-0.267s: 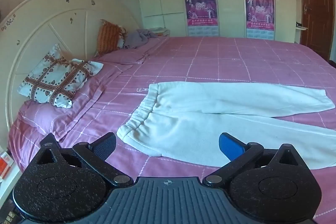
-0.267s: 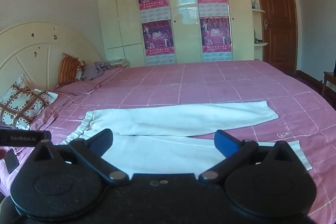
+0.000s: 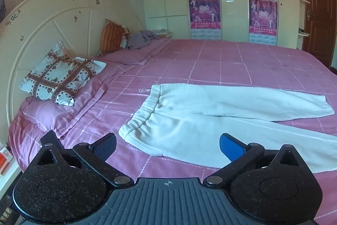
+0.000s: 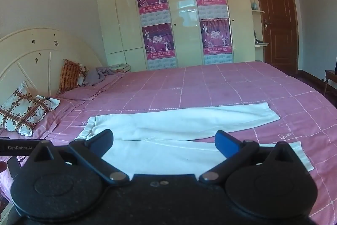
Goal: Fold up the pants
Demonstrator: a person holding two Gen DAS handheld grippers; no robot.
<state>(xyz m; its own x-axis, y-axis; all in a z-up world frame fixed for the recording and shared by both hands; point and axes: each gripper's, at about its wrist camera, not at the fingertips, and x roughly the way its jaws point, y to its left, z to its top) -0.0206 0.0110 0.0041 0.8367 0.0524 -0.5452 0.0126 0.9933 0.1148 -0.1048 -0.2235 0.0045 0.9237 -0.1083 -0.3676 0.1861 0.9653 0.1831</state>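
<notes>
Both grippers hover wide open, nothing moved since a moment ago.
White pants (image 3: 210, 119) lie spread flat on the pink bedspread (image 3: 231, 60), unshifted; left gripper (image 3: 167, 146) sits near the waistband, right gripper (image 4: 164, 142) above the legs, both empty.

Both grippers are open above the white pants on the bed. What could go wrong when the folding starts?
1. The pants lie flat on the pink bedsheet, so the left gripper might pinch the sheet together with the waistband.
2. The two legs are spread apart, so a lengthwise fold may end up uneven.
3. The right gripper hovers mid-leg and may catch only the top layer.
</notes>
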